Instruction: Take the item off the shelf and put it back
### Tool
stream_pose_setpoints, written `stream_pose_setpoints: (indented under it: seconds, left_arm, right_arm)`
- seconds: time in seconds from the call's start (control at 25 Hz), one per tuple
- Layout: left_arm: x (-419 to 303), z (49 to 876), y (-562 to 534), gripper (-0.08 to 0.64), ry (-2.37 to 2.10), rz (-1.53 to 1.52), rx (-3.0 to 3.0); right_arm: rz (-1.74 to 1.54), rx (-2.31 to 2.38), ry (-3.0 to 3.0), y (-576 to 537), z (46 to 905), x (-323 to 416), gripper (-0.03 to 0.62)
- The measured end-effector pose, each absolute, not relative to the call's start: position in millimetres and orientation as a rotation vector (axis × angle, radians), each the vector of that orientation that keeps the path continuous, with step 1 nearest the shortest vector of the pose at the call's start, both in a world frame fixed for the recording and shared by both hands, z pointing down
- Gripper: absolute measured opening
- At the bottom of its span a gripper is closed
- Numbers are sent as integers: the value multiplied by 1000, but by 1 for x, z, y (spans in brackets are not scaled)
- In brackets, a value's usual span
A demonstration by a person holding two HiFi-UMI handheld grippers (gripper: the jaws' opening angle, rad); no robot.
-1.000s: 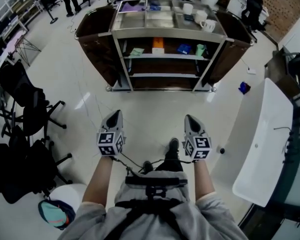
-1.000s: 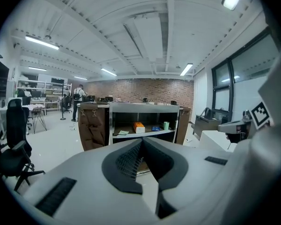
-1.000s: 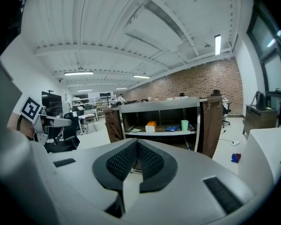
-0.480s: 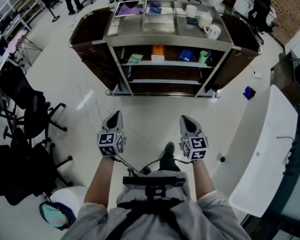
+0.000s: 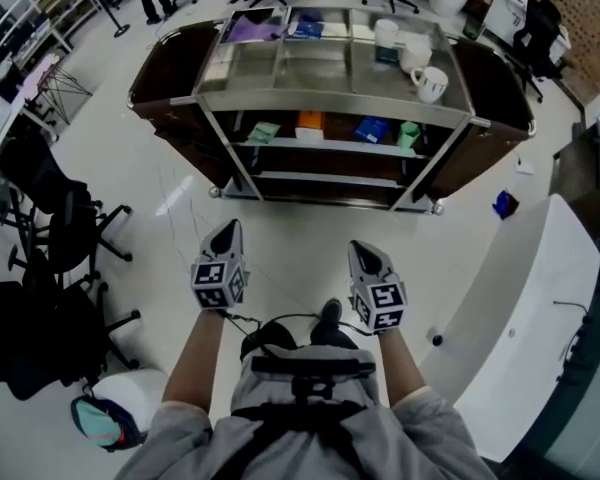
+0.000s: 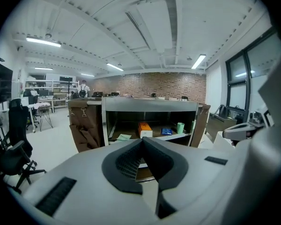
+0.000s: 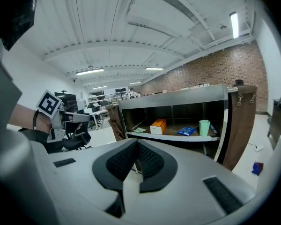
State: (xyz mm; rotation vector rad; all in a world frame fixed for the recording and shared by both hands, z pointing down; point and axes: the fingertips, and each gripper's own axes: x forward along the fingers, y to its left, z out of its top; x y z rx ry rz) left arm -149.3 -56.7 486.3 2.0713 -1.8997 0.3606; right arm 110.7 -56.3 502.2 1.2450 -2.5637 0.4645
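A metal shelf cart (image 5: pixel 330 80) with brown side bags stands ahead on the white floor. Its middle shelf holds a green paper (image 5: pixel 263 131), an orange box (image 5: pixel 309 124), a blue packet (image 5: pixel 369 128) and a green cup (image 5: pixel 408 133). The same orange box (image 6: pixel 144 129) (image 7: pixel 158 125) and green cup (image 6: pixel 180 127) (image 7: pixel 204 127) show in both gripper views. My left gripper (image 5: pixel 226 233) and right gripper (image 5: pixel 363 253) are held low in front of me, well short of the cart. Both are shut with nothing between the jaws.
White mugs (image 5: pixel 428 83) and a purple sheet (image 5: pixel 253 29) lie on the cart's top. Black office chairs (image 5: pixel 50 233) stand at the left. A long white table (image 5: pixel 535 328) runs along the right, with a small blue object (image 5: pixel 504 204) on the floor beside it.
The cart has come closer and now sits lower in the head view. Both grippers stay shut and held low; the right one has shifted slightly left.
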Motion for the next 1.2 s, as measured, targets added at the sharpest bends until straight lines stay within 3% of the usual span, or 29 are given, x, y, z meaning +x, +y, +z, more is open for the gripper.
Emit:
stream_pose_setpoints:
  seconds: [0.52,0.68,1.04,1.2]
  left_arm:
    - [-150,514,-199,14,-1842,764,2283]
    - [-157,540,-246,56,-1724,1013,2415]
    - [-178,635,-331,235,-1468,1645,2541]
    - [-195,668,-359,253,-1443,1789,2521]
  right_arm:
    - [513,1257,-2545,-121,535,92,9]
    - [523,1276,-2507,-130,552,69,9]
    - [581,1253,-2479,-155,593,13,9]
    - [605,1222,-2478,-162,618,-8,9]
